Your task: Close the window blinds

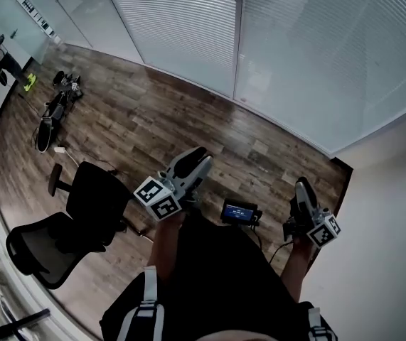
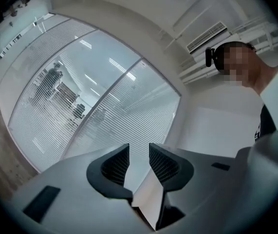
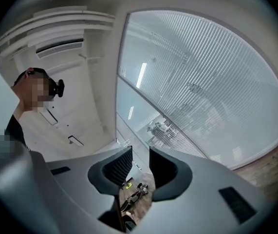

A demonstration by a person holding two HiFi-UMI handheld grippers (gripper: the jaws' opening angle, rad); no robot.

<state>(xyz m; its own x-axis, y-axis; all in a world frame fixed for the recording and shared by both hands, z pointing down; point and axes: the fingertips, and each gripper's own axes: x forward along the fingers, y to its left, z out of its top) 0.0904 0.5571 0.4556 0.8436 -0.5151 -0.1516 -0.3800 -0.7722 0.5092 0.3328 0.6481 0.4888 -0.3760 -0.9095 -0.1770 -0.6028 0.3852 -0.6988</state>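
White slatted window blinds (image 1: 316,55) hang lowered across the glass wall; slats partly open, interior faintly visible.

The left gripper (image 2: 139,154) faces the blinds (image 2: 80,101), its jaws slightly apart and empty; a person (image 2: 266,124) is at right.

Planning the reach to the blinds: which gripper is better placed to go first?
Left, probably: the left gripper points farther out toward the blinds, while the right gripper hangs farther back. Both open, empty.
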